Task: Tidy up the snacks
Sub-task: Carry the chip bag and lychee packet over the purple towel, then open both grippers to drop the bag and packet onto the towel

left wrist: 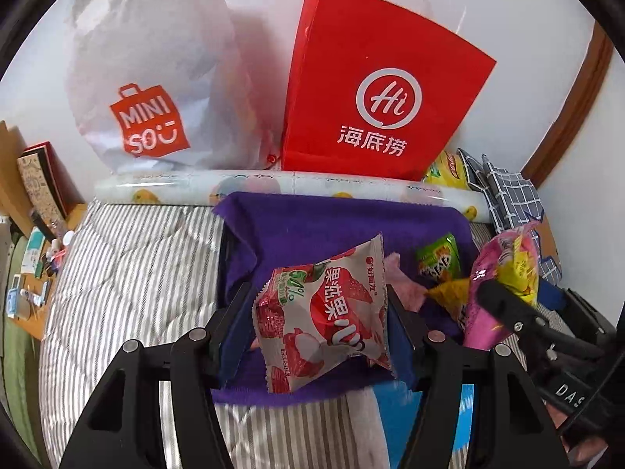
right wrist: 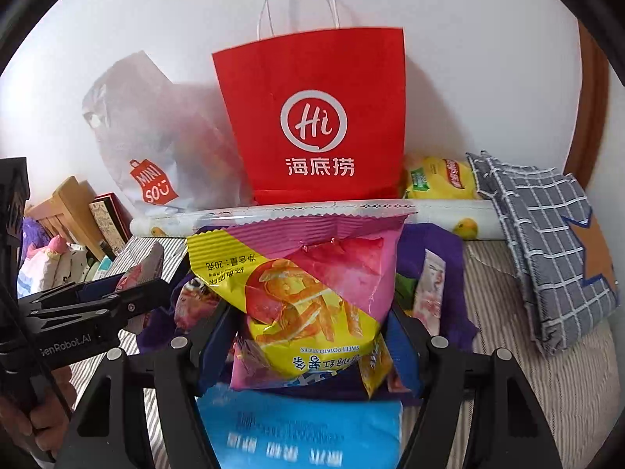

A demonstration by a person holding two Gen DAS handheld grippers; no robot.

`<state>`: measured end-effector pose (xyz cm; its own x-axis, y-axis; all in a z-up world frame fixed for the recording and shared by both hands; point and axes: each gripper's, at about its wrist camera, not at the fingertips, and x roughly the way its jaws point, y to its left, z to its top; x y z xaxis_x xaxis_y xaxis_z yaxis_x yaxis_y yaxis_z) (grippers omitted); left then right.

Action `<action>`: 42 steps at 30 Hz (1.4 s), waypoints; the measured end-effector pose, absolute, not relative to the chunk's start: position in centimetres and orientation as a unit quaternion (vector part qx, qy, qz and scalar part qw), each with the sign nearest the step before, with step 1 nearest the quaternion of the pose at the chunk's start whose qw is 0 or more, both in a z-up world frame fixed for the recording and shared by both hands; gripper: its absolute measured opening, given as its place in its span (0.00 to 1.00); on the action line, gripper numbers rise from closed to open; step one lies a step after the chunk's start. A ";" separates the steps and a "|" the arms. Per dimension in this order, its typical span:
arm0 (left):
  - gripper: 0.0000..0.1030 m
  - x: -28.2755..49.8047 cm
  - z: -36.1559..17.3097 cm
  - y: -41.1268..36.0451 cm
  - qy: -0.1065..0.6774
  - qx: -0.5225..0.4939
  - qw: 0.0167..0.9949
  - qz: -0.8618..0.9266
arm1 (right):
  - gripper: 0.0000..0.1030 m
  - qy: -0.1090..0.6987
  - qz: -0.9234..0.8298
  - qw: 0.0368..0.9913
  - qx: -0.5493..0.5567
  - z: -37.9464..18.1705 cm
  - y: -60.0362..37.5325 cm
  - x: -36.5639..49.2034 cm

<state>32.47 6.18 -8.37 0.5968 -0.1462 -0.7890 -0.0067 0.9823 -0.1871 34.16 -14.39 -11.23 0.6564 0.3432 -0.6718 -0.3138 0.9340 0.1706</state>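
Blue packet (right wrist: 300,426) fills the bottom of the right wrist view, lying flat below the jaws with its printed lines running side to side, upside down to the camera. Right above it, the right gripper (right wrist: 312,336) has its jaws partly open and clamped on the pink-and-yellow sweet potato sticks bag (right wrist: 308,293): the bag stands between them, its long axis running up and away, crimped top edge pointing toward the red paper bag (right wrist: 316,117) beyond, its lettering inverted. Over in the left wrist view, the left gripper (left wrist: 320,324) holds the smaller strawberry gummy packet (left wrist: 324,312), jaws narrower and pressed on both of its sides; that packet tilts, one corner pointing up and to the right, long axis on the diagonal. Under both jaws lies a purple cloth (left wrist: 312,222) on a striped bed cover (left wrist: 129,273). Just past the left jaws, to the right, a small green packet (left wrist: 437,258) lies on the cloth.
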 end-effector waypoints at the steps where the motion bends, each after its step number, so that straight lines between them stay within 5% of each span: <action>1: 0.60 32.9 -8.6 6.3 0.449 -0.088 0.888 -0.041 | 0.67 0.374 0.178 0.910 0.020 -11.4 -14.4 34.5; 29: 0.63 37.5 -13.3 5.5 0.486 -0.082 0.869 -0.043 | 0.68 0.387 0.145 0.910 -0.039 -14.2 -13.4 37.9; 42: 0.79 36.3 -11.7 5.3 0.465 -0.080 0.881 -0.044 | 0.82 0.373 0.119 0.920 -0.018 -12.7 -14.4 37.3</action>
